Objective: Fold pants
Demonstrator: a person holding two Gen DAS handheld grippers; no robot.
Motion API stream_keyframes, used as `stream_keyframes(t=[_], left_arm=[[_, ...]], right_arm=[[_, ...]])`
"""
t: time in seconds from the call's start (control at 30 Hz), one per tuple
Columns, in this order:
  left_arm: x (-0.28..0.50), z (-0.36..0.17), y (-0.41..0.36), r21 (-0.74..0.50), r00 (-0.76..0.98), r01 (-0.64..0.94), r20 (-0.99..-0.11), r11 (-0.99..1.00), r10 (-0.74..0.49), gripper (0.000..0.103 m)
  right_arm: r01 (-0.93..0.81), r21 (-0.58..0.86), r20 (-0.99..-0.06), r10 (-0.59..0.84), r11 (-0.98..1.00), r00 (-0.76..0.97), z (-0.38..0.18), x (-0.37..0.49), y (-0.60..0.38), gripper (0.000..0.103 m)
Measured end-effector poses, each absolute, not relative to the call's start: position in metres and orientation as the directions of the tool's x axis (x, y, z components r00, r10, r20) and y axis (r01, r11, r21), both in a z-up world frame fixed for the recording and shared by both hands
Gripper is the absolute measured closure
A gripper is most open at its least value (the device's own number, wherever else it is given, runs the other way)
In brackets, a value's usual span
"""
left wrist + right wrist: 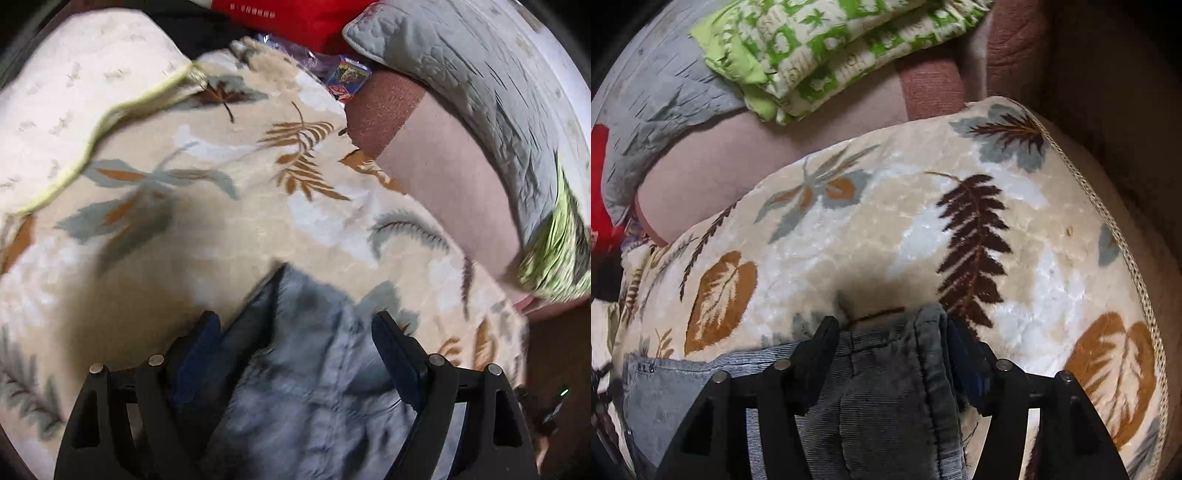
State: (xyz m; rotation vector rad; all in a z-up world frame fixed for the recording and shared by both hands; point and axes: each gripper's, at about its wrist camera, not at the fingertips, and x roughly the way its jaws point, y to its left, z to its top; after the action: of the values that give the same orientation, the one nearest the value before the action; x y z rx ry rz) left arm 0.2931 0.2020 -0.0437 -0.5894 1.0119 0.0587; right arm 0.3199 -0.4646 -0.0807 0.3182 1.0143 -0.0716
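Both grippers, left gripper (295,325) and right gripper (890,328), straddle the grey pants (886,398), fingers apart; unclamped cloth could slip, bunching on the plush blanket (923,229).

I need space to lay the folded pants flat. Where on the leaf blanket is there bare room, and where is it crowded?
The leaf blanket is bare ahead of the pants, out to its corded edge. In the left view it is bare between the pants and the cream cover. Crowded: the far side, with the green cloth, grey quilt and red item.
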Motion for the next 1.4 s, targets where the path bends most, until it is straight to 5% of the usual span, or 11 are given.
stream_keyframes(t=[0.13,0.23,0.33,0.4,0.43,0.5,0.77,1.1,1.23,1.33,1.4], left_arm=[[0.312,-0.052,0.197,-0.423,0.516,-0.331,-0.83,0.844,-0.214,0.019],[0.322,-0.055,0.188,-0.407,0.498,-0.292,-0.837,0.866,-0.226,0.05],[0.333,-0.065,0.182,-0.41,0.468,-0.29,-0.849,0.865,-0.246,0.056],[0.339,-0.069,0.18,-0.389,0.458,-0.3,-0.86,0.871,-0.226,0.072],[0.34,-0.069,0.178,-0.365,0.45,-0.293,-0.868,0.884,-0.21,0.099],[0.34,-0.068,0.175,-0.371,0.45,-0.276,-0.865,0.887,-0.222,0.101],[0.294,-0.002,0.173,-0.413,0.599,-0.18,-0.766,0.893,-0.234,0.101],[0.105,0.08,0.218,-0.54,0.754,-0.005,-0.555,0.842,-0.351,0.101],[0.032,0.056,0.234,-0.534,0.7,0.009,-0.6,0.846,-0.387,0.1],[0.005,0.021,0.245,-0.479,0.608,-0.048,-0.71,0.877,-0.355,0.094],[0.001,0.006,0.251,-0.403,0.551,-0.11,-0.785,0.908,-0.282,0.077]], right_arm=[[0.204,0.256,-0.85,0.12,0.945,0.512,-0.082,0.319,-0.471,0.039],[0.204,0.267,-0.853,0.133,0.942,0.504,-0.086,0.319,-0.472,0.039],[0.203,0.248,-0.861,0.12,0.947,0.494,-0.093,0.324,-0.469,0.039],[0.198,0.203,-0.872,0.085,0.959,0.483,-0.094,0.327,-0.464,0.056],[0.205,0.166,-0.879,0.05,0.965,0.475,-0.094,0.328,-0.462,0.065],[0.219,0.178,-0.88,0.056,0.959,0.471,-0.091,0.327,-0.467,0.089],[0.176,0.216,-0.8,0.071,0.96,0.595,-0.024,0.292,-0.461,0.091],[0.033,0.357,-0.602,0.203,0.933,0.772,0.067,0.138,-0.461,0.092],[0.003,0.387,-0.599,0.249,0.922,0.761,0.044,0.055,-0.47,0.092],[-0.005,0.418,-0.696,0.323,0.909,0.641,-0.015,0.007,-0.47,0.088],[0.023,0.394,-0.791,0.327,0.919,0.517,-0.058,-0.014,-0.468,0.07]])
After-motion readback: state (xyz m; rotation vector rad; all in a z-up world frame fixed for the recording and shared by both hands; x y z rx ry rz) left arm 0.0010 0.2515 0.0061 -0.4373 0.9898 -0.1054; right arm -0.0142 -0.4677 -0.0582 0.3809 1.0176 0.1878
